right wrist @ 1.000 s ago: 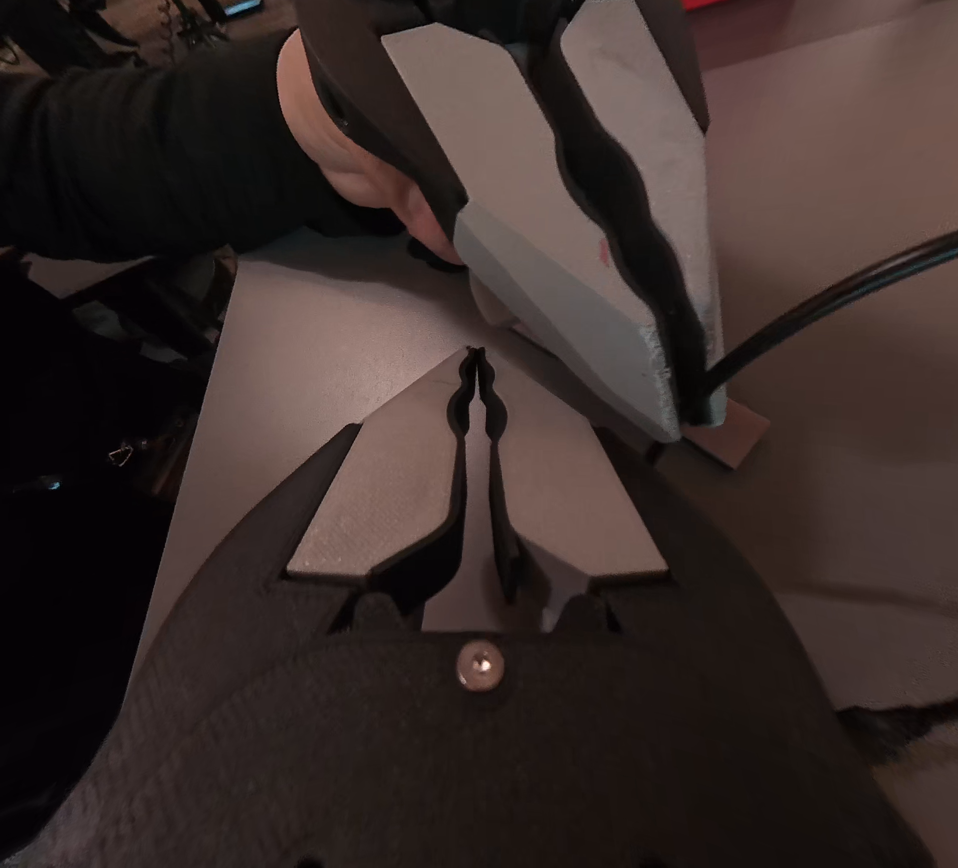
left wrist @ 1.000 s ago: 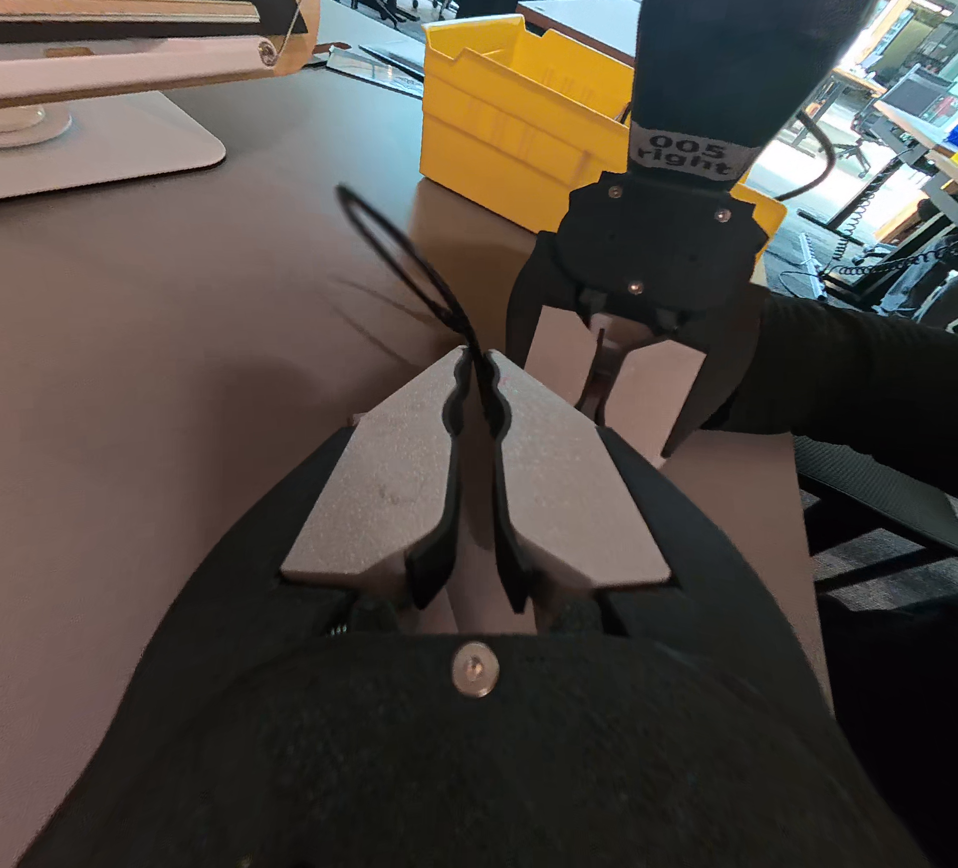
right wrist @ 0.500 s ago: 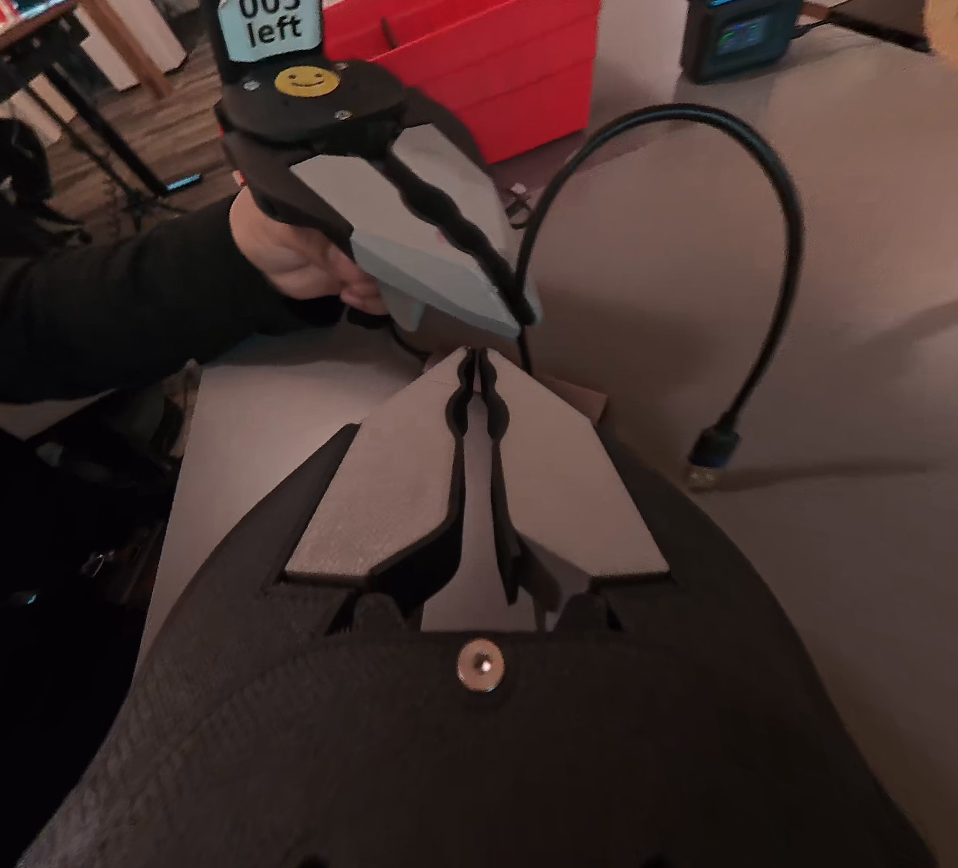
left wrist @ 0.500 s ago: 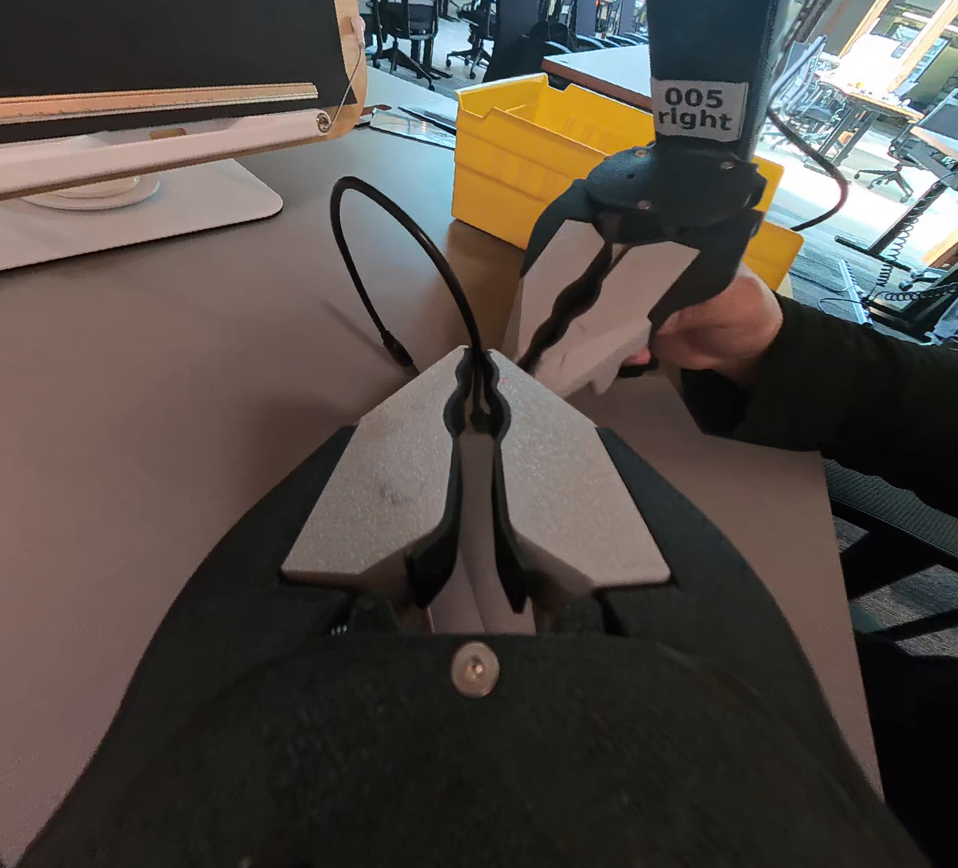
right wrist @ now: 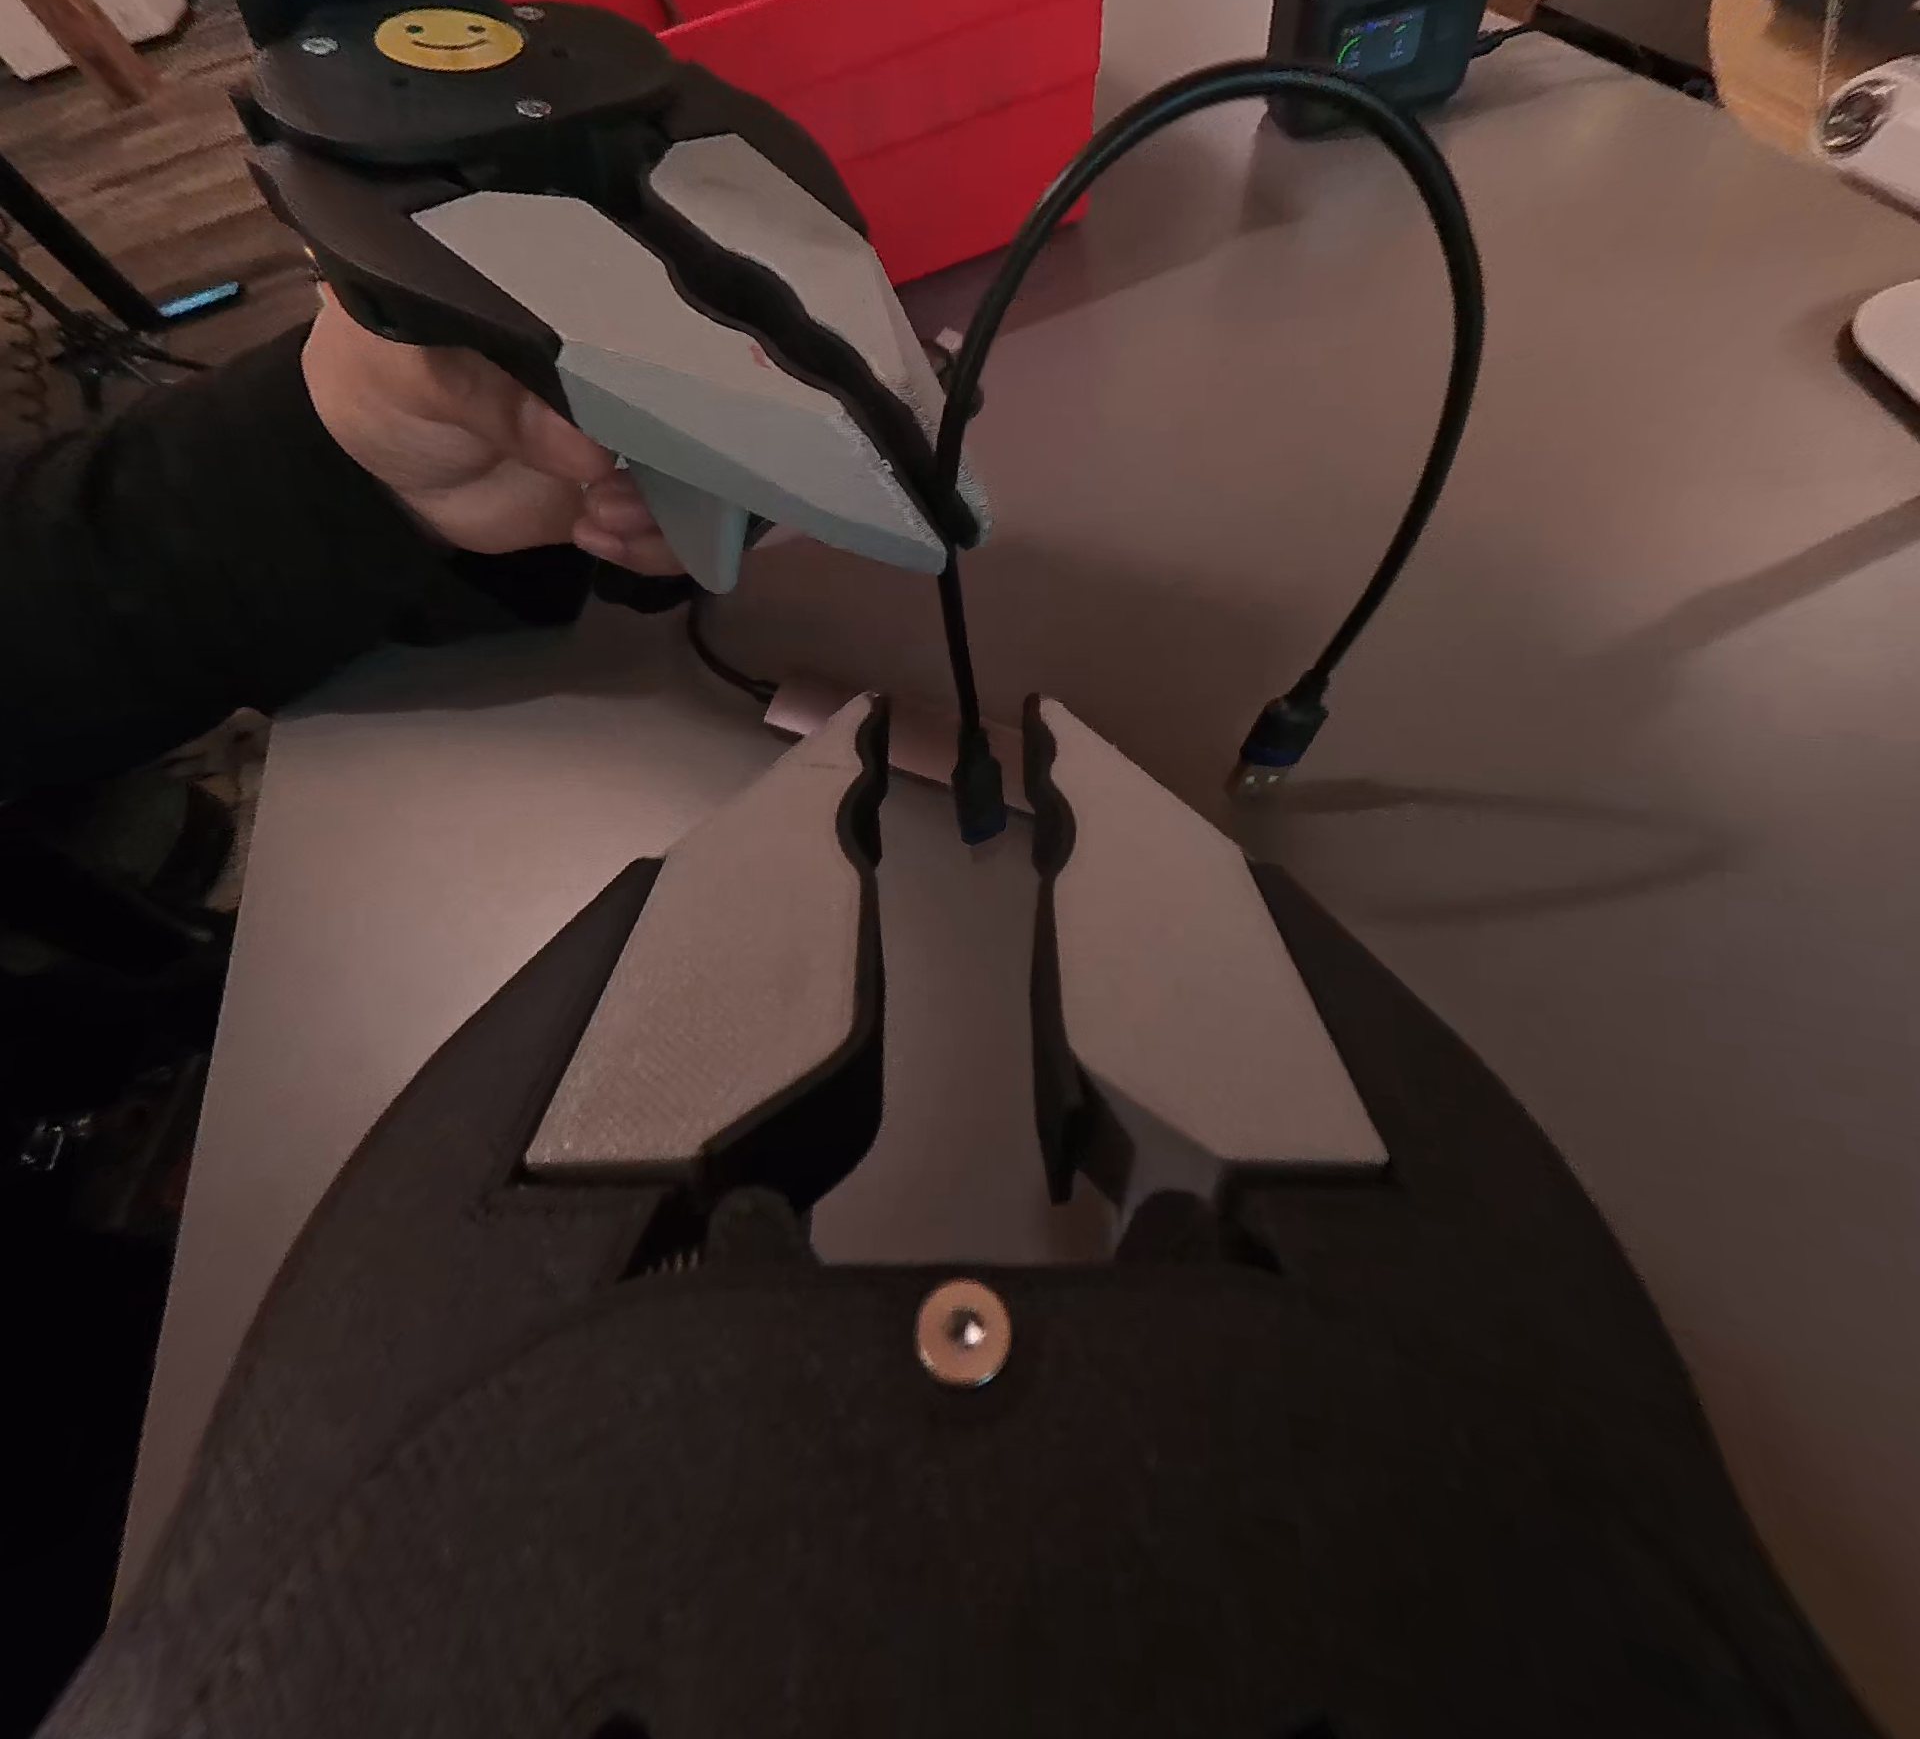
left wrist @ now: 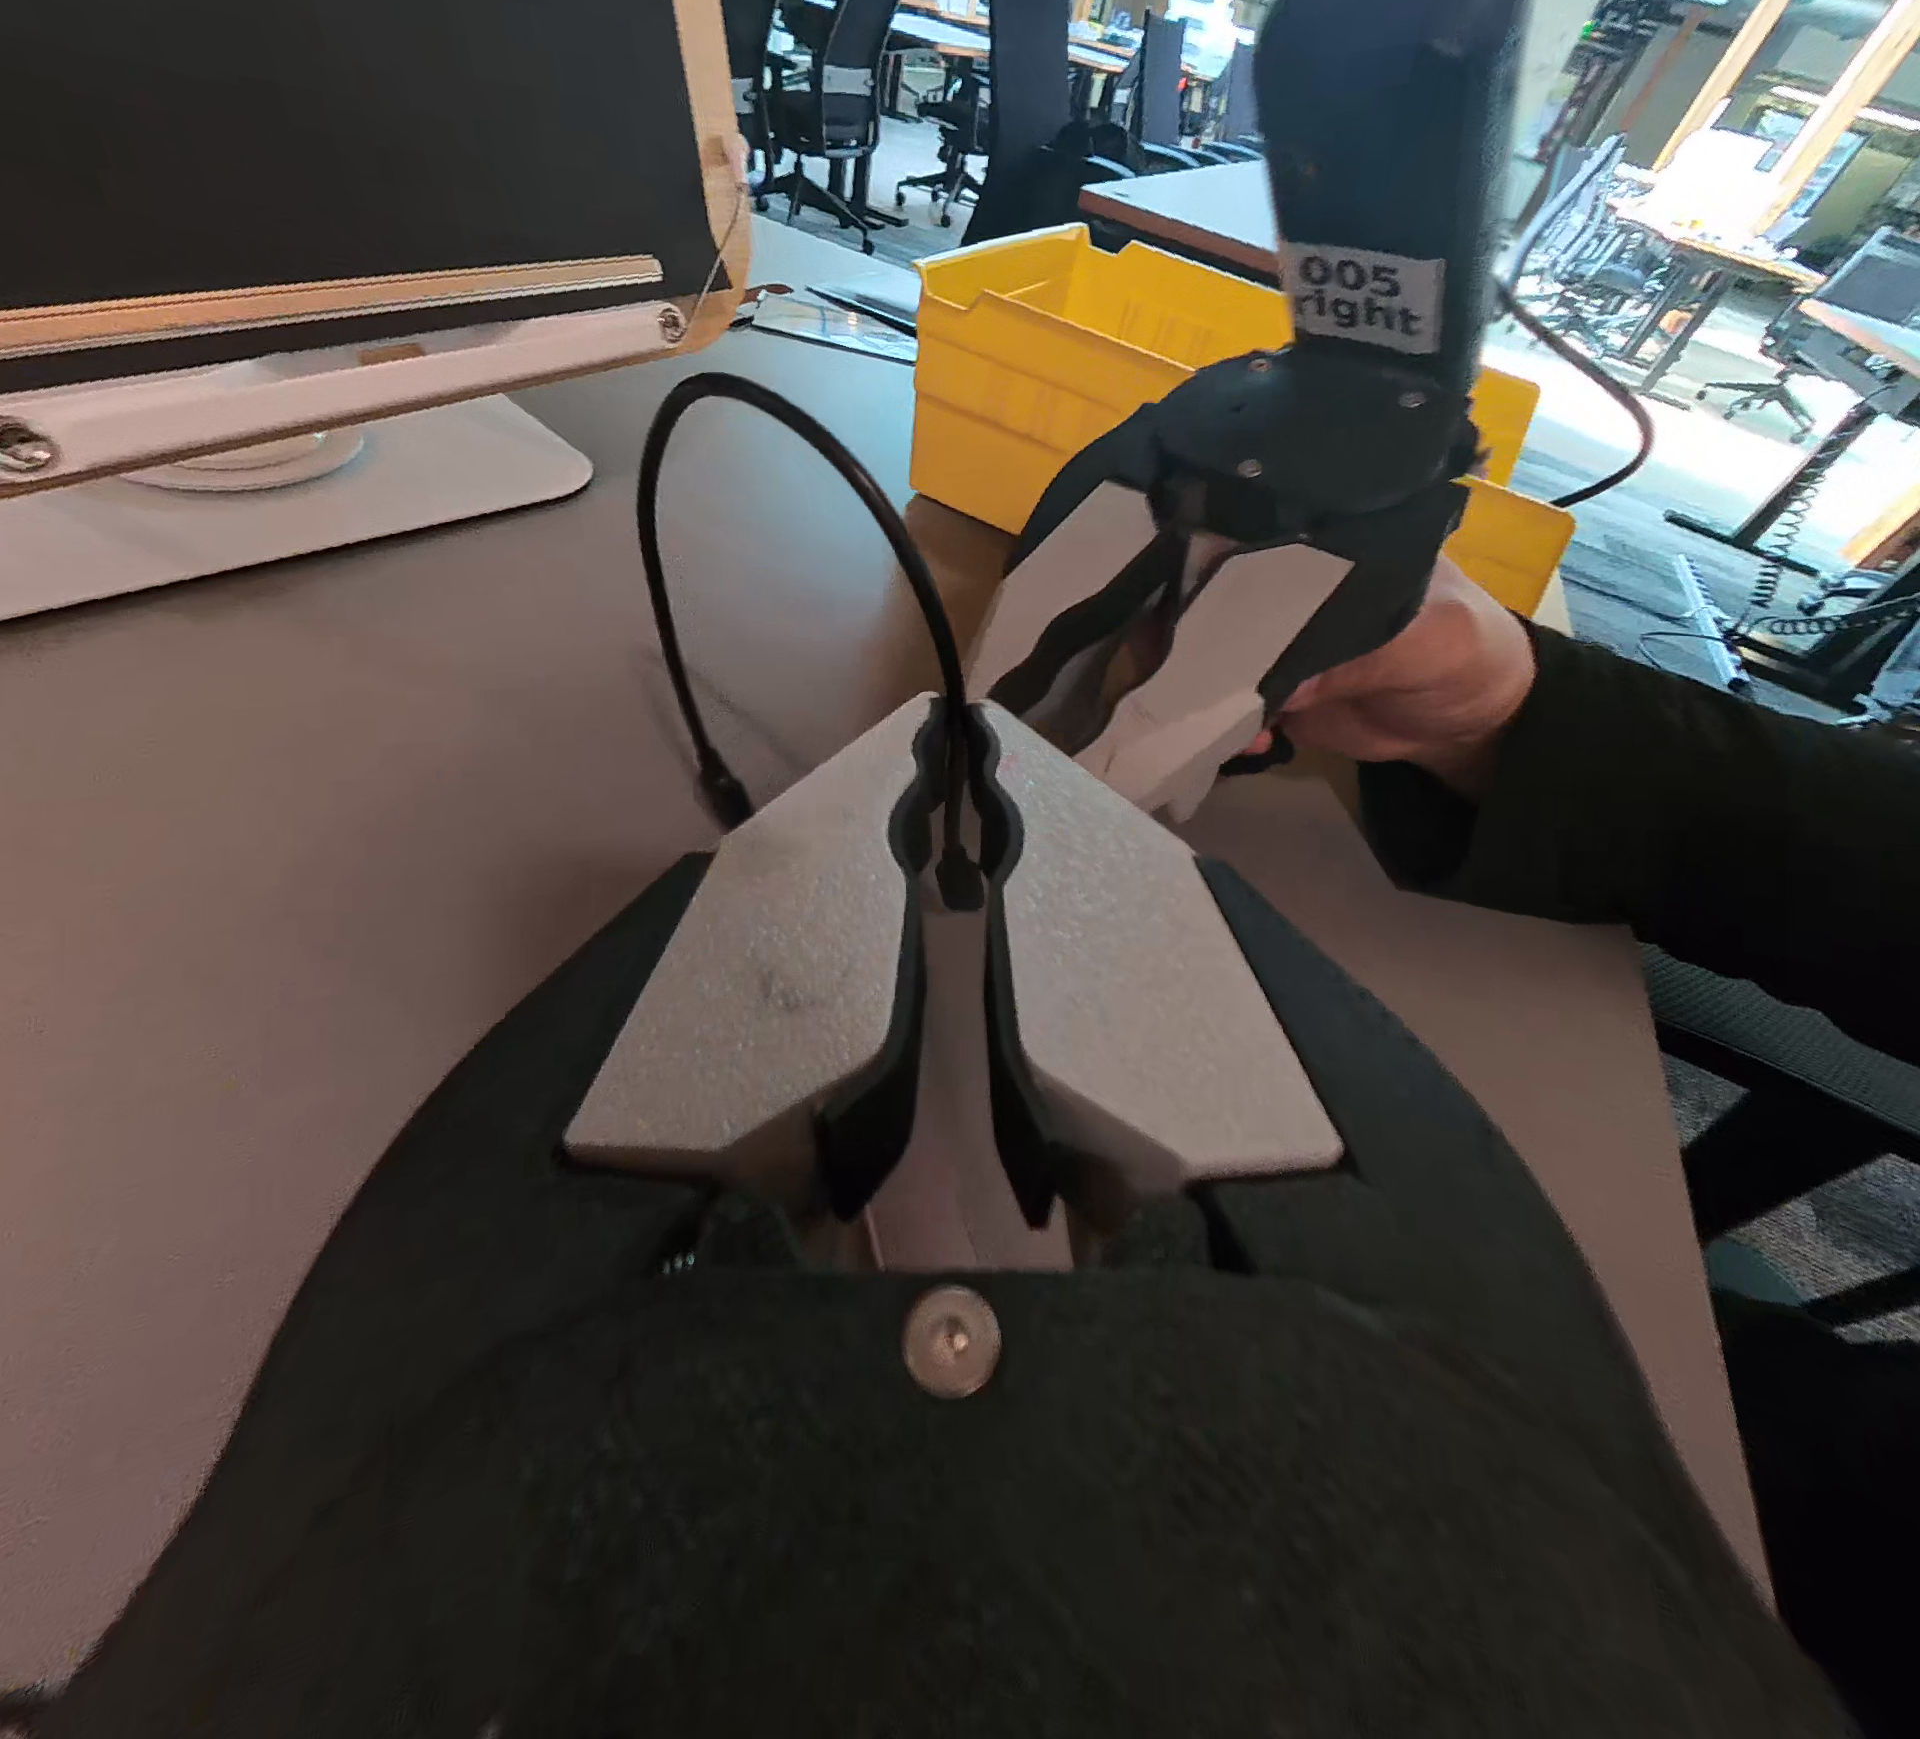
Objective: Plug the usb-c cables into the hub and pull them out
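Cable (right wrist: 1455, 318) pinched in the left claw (left wrist: 951, 739), its plug hanging between the spread fingers of the right claw (right wrist: 954, 718).

Nearest in the right wrist view, the right claw's jaws stand apart with the cable's black plug (right wrist: 979, 780) dangling between them, above the table (right wrist: 1558, 962). Just behind the fingertips lies the flat grey hub (right wrist: 805, 710). Above it the left claw is pressed together on the cable, which loops up and over to a second plug (right wrist: 1283, 739) hanging by the table. Farther back stand a red bin (right wrist: 935, 58) and a dark case (right wrist: 1382, 16); the left wrist view shows a yellow bin (left wrist: 1039, 370) and a monitor (left wrist: 312, 79).
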`<state>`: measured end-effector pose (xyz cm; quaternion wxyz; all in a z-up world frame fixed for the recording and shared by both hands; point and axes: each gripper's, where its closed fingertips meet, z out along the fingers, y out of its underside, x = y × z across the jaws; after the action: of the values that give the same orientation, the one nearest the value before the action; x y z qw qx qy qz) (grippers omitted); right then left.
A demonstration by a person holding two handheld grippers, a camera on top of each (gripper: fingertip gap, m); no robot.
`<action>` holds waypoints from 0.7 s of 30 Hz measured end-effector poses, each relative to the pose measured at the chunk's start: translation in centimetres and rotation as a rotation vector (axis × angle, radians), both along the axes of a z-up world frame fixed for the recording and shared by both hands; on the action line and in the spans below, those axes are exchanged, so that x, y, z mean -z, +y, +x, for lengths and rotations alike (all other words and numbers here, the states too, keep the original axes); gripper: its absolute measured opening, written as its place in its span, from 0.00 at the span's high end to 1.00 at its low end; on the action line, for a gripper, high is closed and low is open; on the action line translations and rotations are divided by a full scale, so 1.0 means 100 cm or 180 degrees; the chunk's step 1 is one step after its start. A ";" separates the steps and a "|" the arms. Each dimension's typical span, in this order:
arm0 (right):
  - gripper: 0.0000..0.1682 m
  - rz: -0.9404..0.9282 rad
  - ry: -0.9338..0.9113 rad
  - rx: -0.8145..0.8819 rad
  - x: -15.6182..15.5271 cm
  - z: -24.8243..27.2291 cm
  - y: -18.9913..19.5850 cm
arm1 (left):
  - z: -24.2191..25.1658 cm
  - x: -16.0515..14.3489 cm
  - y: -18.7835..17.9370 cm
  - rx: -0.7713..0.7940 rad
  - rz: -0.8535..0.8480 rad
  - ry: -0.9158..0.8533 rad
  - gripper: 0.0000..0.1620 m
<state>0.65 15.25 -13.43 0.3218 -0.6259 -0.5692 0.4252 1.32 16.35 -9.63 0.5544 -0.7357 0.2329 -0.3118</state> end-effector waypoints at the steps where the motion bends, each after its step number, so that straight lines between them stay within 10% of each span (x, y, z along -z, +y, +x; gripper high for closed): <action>1: 0.87 -0.0025 -0.0034 -0.0018 0.003 -0.002 -0.001 | 0.003 -0.001 -0.002 0.0064 0.0033 0.0011 1.00; 3: 0.99 -0.0038 -0.0110 -0.0138 0.010 -0.004 -0.008 | 0.010 -0.003 -0.008 0.0176 0.0109 0.0075 1.00; 21: 1.00 -0.0830 0.1200 -0.0073 -0.062 0.013 0.004 | 0.032 0.015 -0.015 0.0349 0.0063 0.0348 0.78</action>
<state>1.95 15.69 -7.22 0.3340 -0.5652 -0.4463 0.6081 4.54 14.82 -11.13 0.5302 -0.7322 0.3059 -0.2987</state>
